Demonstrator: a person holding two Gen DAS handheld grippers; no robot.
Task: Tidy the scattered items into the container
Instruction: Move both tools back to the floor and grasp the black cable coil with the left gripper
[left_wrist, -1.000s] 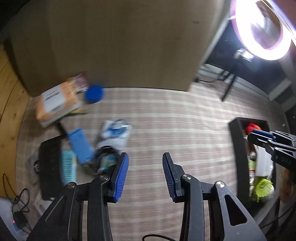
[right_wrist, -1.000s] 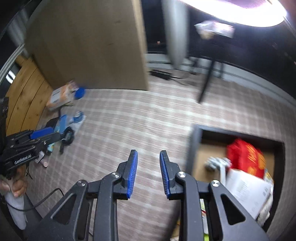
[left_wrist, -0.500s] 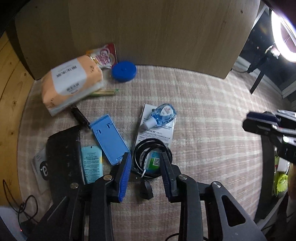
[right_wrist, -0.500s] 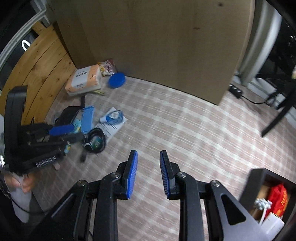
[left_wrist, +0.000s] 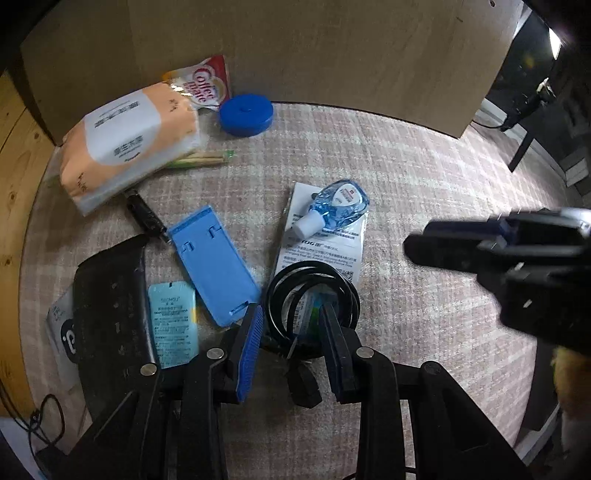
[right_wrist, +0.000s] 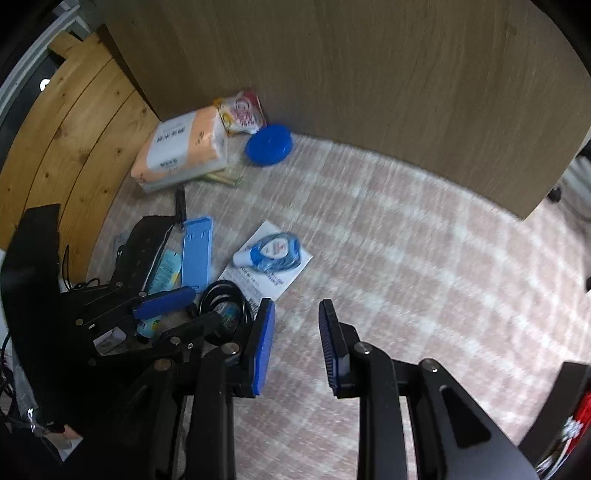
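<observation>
Your left gripper (left_wrist: 291, 332) hangs with jaws spread around the coiled black cable (left_wrist: 312, 295); pinch one loop and it may unravel, while your right gripper (right_wrist: 297, 343) waits with jaws spread and empty.

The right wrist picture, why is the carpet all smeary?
Right wrist view: motion blur streaks the checked carpet and wooden panel. Left wrist view: the carpet is sharper, only the right gripper is blurred; fisheye bends both pictures' edges.

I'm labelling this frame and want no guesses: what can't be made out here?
- Container: unseen in the left wrist view; a dark corner at the right wrist view's edge may be it.
- Whether the left gripper touches the coiled black cable: its fingers hide contact.
- Right gripper: blurred in the left wrist view.
</observation>
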